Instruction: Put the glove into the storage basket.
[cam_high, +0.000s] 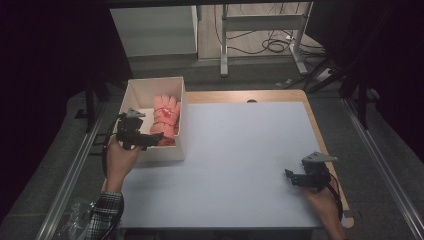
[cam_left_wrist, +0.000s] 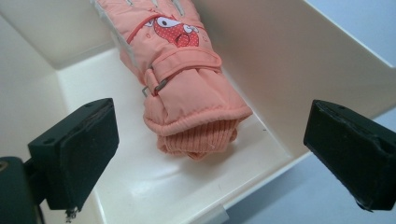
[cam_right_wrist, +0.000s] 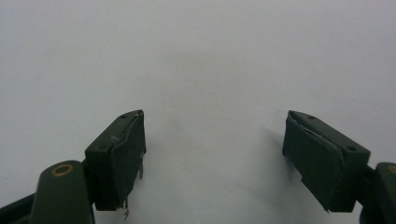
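A salmon-pink winter glove with a red cartoon patch and a buckled wrist strap lies inside a cream box at the table's left. Its knit cuff points toward my left gripper, which hovers open over the box's near end, jaws wide on either side of the cuff and not touching it. My right gripper stands open low over the bare white table surface at the near right, with nothing between its jaws.
The white table mat spreads between the box and the right gripper, with a wooden edge showing along its right and far sides. Metal rails flank the table. Desk legs and cables sit on the floor beyond.
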